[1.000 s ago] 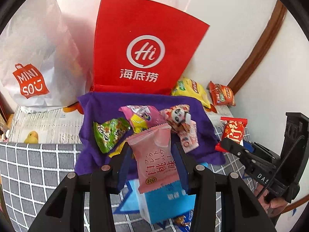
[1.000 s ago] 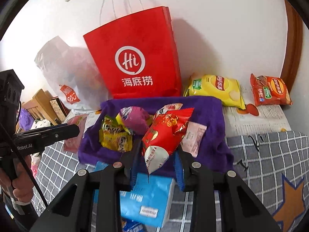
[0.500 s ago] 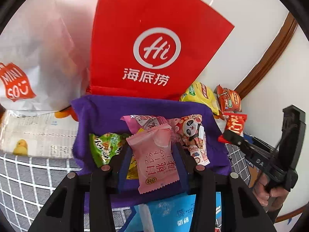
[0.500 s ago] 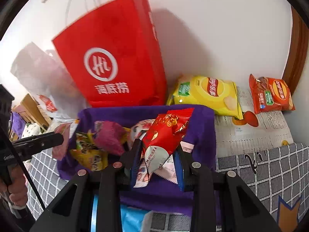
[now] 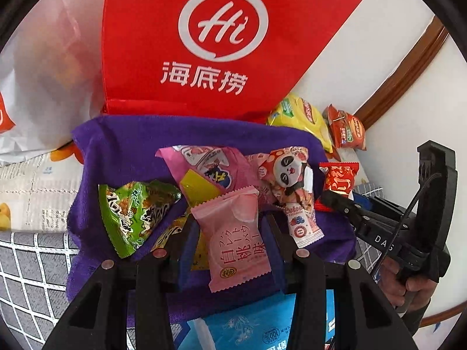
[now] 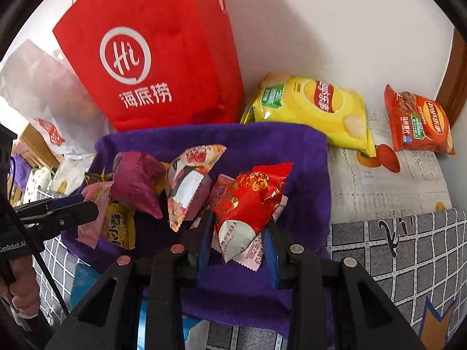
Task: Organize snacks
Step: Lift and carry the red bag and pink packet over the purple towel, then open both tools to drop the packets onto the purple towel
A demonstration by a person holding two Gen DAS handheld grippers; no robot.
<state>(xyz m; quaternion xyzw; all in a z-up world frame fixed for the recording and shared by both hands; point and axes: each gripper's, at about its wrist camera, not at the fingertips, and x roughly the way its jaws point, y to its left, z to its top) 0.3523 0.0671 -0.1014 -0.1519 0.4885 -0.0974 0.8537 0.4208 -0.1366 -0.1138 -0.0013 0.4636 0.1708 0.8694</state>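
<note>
A purple cloth bin (image 5: pixel 131 145) (image 6: pixel 303 151) holds several small snack packets. My left gripper (image 5: pixel 230 233) is shut on a pink peach-flavour packet (image 5: pixel 236 242), held over the bin's near side. My right gripper (image 6: pixel 238 233) is shut on a red packet with a white end (image 6: pixel 248 204), also above the bin. In the left wrist view the right gripper (image 5: pixel 327 197) comes in from the right with the red packet (image 5: pixel 340 178). Seen from the right wrist, the left gripper (image 6: pixel 93 208) enters from the left holding the pink packet (image 6: pixel 95 213). Inside lie a green packet (image 5: pixel 131 213) and a panda packet (image 5: pixel 289 175).
A red paper bag (image 5: pixel 204 43) (image 6: pixel 151 58) stands against the wall behind the bin, a white plastic bag (image 5: pixel 38 81) to its left. A yellow chip bag (image 6: pixel 315 108) and an orange chip bag (image 6: pixel 417 122) lie right of the bin. A blue pack (image 5: pixel 262 326) lies below the bin.
Both grippers moved forward and down over the purple bin, each keeping its packet. The red bag and the bin's contents loom larger, and the blue pack has slid toward the bottom edge.
</note>
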